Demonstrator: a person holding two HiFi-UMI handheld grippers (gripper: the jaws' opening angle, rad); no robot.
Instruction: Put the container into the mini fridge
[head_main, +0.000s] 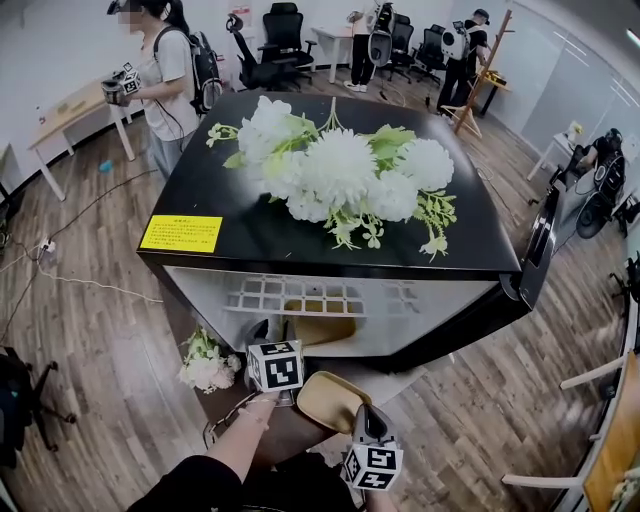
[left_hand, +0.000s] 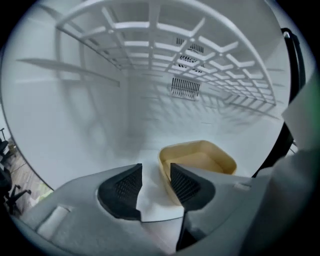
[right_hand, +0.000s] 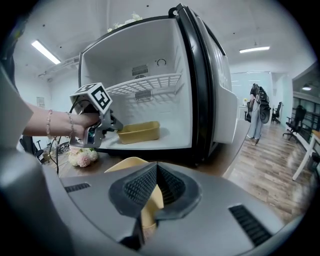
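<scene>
Open-plan office with wood flooring, flowers and people in the background.

A large bunch of white artificial flowers with green leaves (head_main: 340, 175) is shown at the centre of the head view. A smaller bunch of pale flowers (head_main: 205, 365) is laid on the brown wood-plank floor (head_main: 90, 330) at lower left, and a thin white cable (head_main: 95, 287) is trailed across the boards nearby. A person in a light top with a black backpack (head_main: 170, 75) is seen standing beside a light wooden desk (head_main: 70, 110). Black swivel office chairs (head_main: 283, 35) and a leaning wooden frame (head_main: 482, 75) are seen at the back, near more standing people (head_main: 462, 50).
</scene>
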